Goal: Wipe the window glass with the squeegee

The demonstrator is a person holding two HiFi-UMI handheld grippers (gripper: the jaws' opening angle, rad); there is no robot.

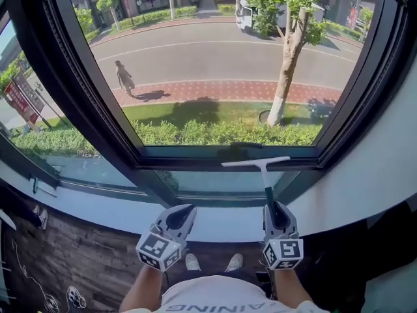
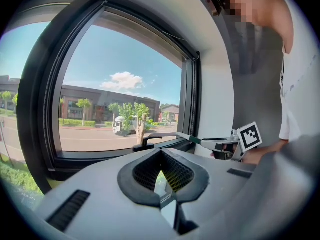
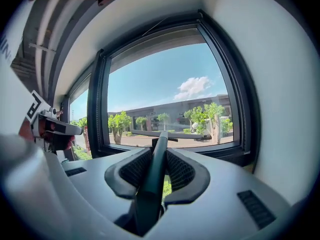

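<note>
The right gripper [image 1: 275, 211] is clamping the squeegee [image 1: 264, 175] by its dark handle, holding it upright just below the window frame [image 1: 195, 154]. The white blade is lying across the frame's bottom rail, and whether it is touching the glass [image 1: 215, 64] is hard to tell. Left of it, also below the frame, the left gripper [image 1: 181, 215] is hovering with jaws together on nothing. A black latch [image 2: 146, 142] is sitting on that rail near the blade.

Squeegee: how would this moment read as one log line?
right gripper: shut on squeegee handle | blade: low, by window glass bottom frame | left gripper: shut, empty
</note>
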